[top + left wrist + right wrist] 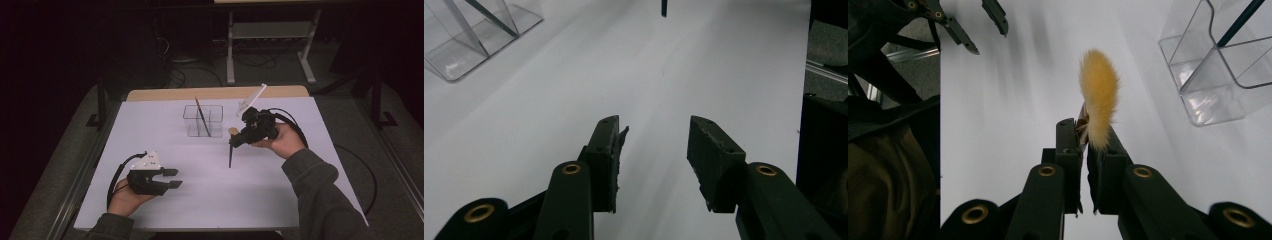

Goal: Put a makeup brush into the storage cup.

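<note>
A makeup brush (230, 149) is clamped in the right gripper (239, 140), held upright beside the clear organizer (202, 121); the empty left gripper (171, 178) rests apart over the tabletop (260, 190). Next, lifting over the rim is likely needed

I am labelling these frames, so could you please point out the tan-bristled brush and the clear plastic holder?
tan-bristled brush (1099, 97), right gripper view, middle of the bristle tuft.
clear plastic holder (190, 128), high view, front wall near its left corner.

A divided holder (202, 121) stands near the table's (150, 210) far edge, a pencil (202, 118) leaning inside it. To its right, toward the table's middle, the right gripper (235, 141) holds a brush (231, 150); the left gripper (172, 178) lies near the near-left corner.
</note>
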`<state>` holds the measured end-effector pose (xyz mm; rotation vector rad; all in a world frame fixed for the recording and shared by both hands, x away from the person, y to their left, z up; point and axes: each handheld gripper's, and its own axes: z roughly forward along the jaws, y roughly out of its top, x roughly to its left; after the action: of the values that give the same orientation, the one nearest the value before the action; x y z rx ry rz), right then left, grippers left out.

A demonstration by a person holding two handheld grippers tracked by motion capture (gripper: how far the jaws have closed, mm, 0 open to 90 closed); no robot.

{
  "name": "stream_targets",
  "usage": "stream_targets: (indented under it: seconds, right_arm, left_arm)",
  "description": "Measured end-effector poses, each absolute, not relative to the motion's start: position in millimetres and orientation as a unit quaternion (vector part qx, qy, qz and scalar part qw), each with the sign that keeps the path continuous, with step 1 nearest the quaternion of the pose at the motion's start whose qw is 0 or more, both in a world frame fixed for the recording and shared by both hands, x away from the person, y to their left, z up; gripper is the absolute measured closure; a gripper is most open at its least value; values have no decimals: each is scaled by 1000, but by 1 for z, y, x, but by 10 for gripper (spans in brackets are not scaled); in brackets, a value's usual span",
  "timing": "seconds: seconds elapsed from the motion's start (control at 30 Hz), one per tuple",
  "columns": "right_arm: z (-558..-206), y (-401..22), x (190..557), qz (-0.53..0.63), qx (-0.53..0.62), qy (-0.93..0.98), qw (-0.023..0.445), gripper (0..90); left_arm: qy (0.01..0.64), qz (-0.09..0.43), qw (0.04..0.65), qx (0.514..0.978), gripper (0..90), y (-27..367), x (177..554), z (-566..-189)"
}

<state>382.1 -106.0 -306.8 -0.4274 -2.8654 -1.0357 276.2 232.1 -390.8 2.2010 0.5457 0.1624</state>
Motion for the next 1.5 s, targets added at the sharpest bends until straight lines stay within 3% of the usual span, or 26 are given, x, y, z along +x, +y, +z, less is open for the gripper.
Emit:
stream_targets:
  seconds: [1.5]
  right_arm:
    - [-276,-91,415,-339,-148,-929,12,833]
  left_arm:
    - [222,71,418,878,432,235,274,-390]
